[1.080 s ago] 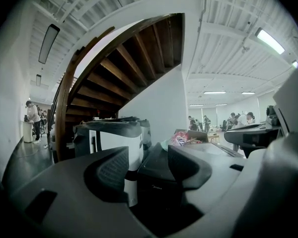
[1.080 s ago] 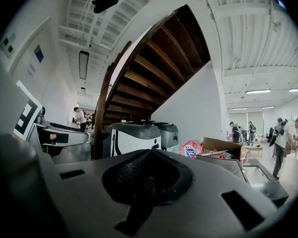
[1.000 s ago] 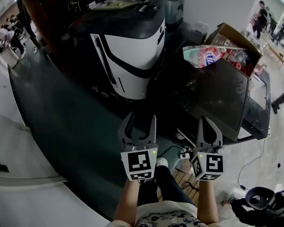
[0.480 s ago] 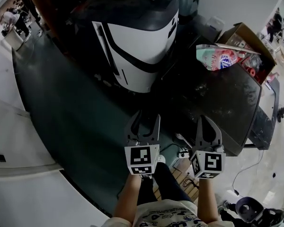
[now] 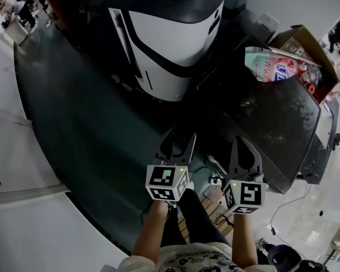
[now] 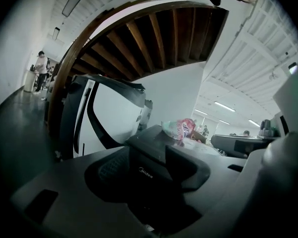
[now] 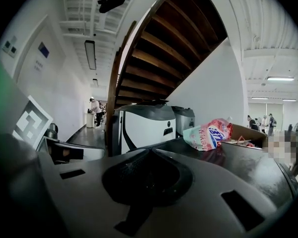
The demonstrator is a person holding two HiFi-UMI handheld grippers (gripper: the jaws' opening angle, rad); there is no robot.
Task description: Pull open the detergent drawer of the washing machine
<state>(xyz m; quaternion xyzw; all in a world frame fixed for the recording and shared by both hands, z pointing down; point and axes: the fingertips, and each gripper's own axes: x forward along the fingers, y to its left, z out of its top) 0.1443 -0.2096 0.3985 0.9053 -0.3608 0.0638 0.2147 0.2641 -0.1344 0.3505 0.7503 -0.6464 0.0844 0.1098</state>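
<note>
Over dark floor (image 5: 85, 129), wide empty left tool (image 5: 180, 136) narrows.

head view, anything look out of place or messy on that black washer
The detergent bag lies slumped on its side at the far corner of the black washer lid, beside an open cardboard box. The lid also looks speckled with pale dust.

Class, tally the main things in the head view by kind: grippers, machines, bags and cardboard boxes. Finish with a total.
Grippers: 2, left gripper and right gripper
Machines: 2, white machine and dark machine
Bags: 1, bag
Cardboard boxes: 1, box
Total: 6
</note>
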